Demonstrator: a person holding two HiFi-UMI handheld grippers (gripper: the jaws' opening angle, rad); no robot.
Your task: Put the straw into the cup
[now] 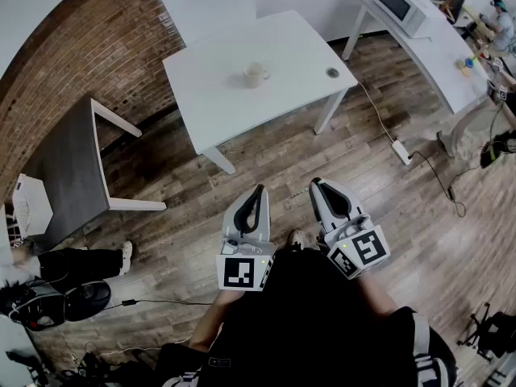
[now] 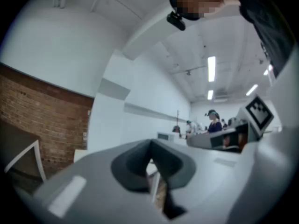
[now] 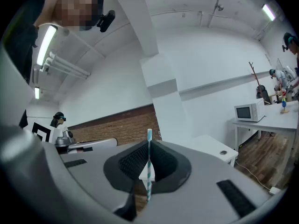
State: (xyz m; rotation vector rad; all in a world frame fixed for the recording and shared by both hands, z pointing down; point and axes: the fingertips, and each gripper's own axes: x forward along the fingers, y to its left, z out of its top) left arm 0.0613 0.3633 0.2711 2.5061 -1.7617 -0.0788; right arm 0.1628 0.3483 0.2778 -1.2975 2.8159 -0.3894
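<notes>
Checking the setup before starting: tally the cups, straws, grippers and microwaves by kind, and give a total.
cup: 1
straw: 1
grippers: 2, left gripper and right gripper
microwave: 1
Total: 5

No words, numbers or brand names can be read anywhere.

The only printed marks are black-and-white square patterns without letters. One is on the cube (image 1: 246, 271) of the left gripper (image 1: 257, 193). Another is on the cube (image 1: 360, 251) of the right gripper (image 1: 317, 185). Both cubes are well on the near side of the white table (image 1: 282, 35).

On that table, the cup (image 1: 255, 74) shows no print. The microwave (image 1: 399, 5), on a counter off to the table's right, is too small for any badge to be made out.
</notes>
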